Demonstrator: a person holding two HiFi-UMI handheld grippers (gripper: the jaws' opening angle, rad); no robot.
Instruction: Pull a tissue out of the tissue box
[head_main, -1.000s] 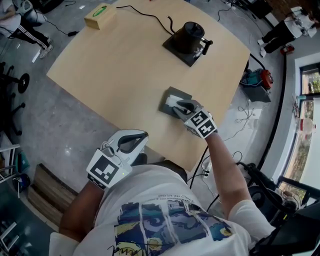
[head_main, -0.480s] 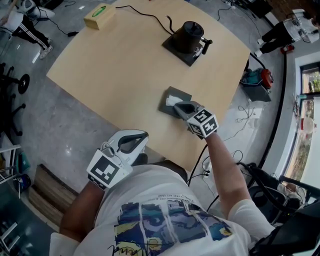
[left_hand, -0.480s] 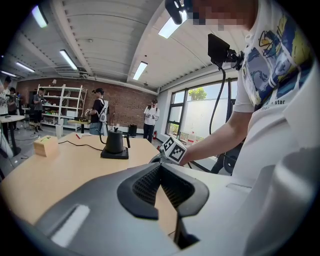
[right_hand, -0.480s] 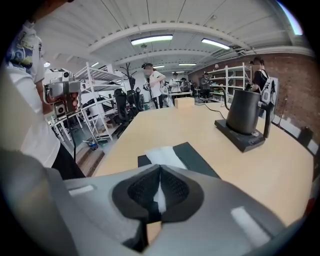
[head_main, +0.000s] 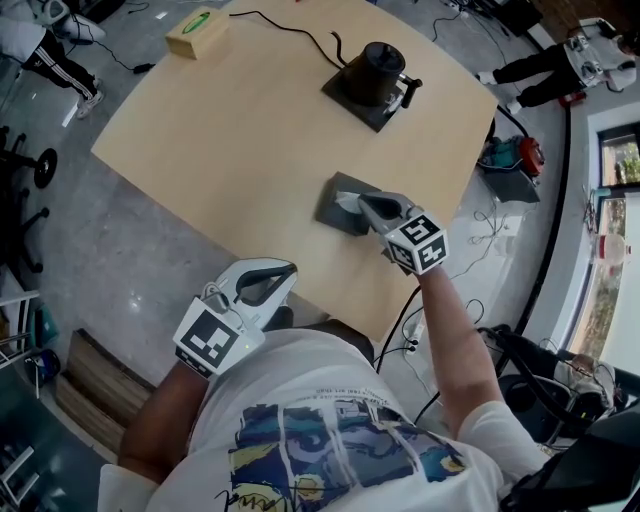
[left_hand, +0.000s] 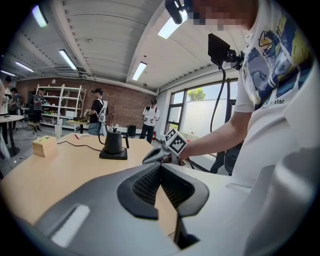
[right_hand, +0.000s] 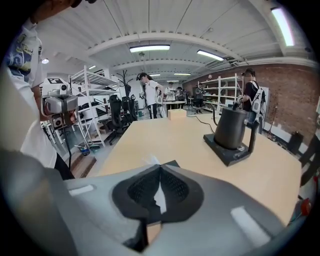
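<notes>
Left gripper (head_main: 280, 272) is at the lower left of the head view, off the near edge of the table (head_main: 230, 130). Its fingers are pressed together on nothing, so it's basically idle.

Around the middle of the frame is the dark grey tissue box (head_main: 335, 215), lying flat on the table not far from that edge. The right gripper (head_main: 350, 203) is right over it, fingers pinched shut on a white tissue (right_hand: 159, 196). In the right gripper view you can see the sheet sandwiched between the pads, with a bit poking out past the tips.

My take for the pull: go up and slightly away from the slot in one smooth, steady motion, no yanking, or the sheet could tear. Nothing is pinning the box, so it may ride up with the tissue. If it does, I'd bring the left gripper over to hold it down. The kettle (head_main: 375, 75), upper middle, is well apart, so no worries there.
</notes>
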